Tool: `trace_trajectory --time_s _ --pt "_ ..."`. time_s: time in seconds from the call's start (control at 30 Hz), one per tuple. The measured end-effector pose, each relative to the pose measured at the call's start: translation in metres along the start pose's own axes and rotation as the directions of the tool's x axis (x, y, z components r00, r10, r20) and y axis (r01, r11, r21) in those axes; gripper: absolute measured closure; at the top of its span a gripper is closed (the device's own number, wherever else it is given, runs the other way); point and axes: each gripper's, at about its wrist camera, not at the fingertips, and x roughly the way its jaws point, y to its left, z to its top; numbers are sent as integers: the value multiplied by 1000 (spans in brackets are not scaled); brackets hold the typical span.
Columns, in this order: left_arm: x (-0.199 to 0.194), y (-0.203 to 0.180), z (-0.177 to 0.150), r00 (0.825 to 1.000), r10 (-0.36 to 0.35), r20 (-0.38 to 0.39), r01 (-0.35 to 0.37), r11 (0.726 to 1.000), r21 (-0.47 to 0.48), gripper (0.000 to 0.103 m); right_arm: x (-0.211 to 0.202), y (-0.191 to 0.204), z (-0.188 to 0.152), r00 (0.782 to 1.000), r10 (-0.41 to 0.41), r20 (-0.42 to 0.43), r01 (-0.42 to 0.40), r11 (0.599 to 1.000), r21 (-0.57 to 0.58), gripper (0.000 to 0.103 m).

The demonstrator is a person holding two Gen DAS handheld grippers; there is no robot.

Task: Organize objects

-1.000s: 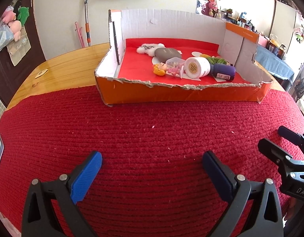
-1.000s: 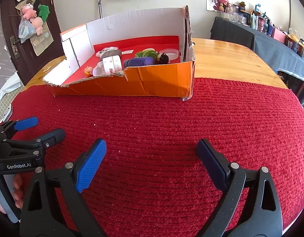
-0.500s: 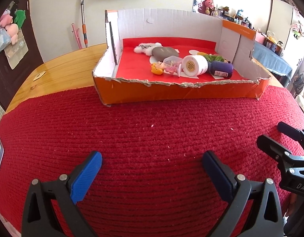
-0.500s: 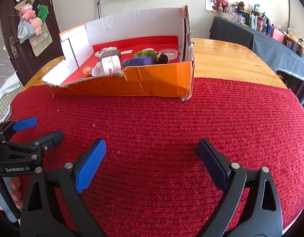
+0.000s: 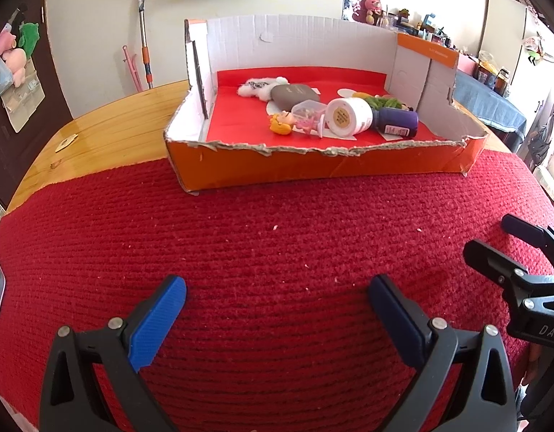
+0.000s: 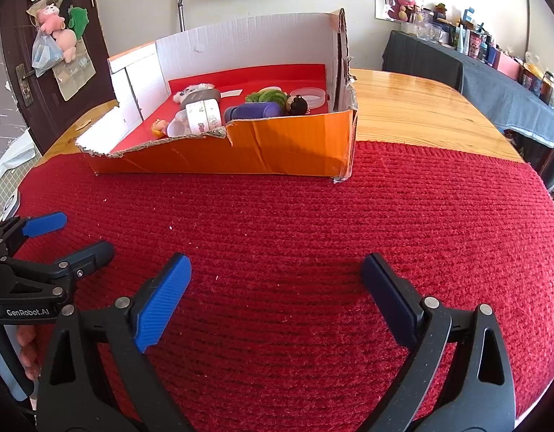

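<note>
An orange cardboard box with a red floor stands on the red mat; it also shows in the right wrist view. Inside lie a white jar, a purple bottle, a grey case, a white plush, a small doll, a clear cup and a green item. My left gripper is open and empty above the mat, well short of the box. My right gripper is open and empty beside it.
The mat covers the near part of a wooden table. A dark-clothed side table with bottles stands at the right. A mop handle leans on the back wall. A dark door with hung toys is at left.
Both grippers stay open and empty. The left wrist view has shifted slightly, so the box sits a little further left and lower; the right view is almost unchanged.
</note>
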Motion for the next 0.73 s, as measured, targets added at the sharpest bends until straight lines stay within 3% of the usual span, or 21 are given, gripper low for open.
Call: trace_trajectory --time_s 0.73 --pt "-1 0 1 1000 1 0 -1 1000 -1 0 0 0 0 1000 4 0 -4 1000 3 4"
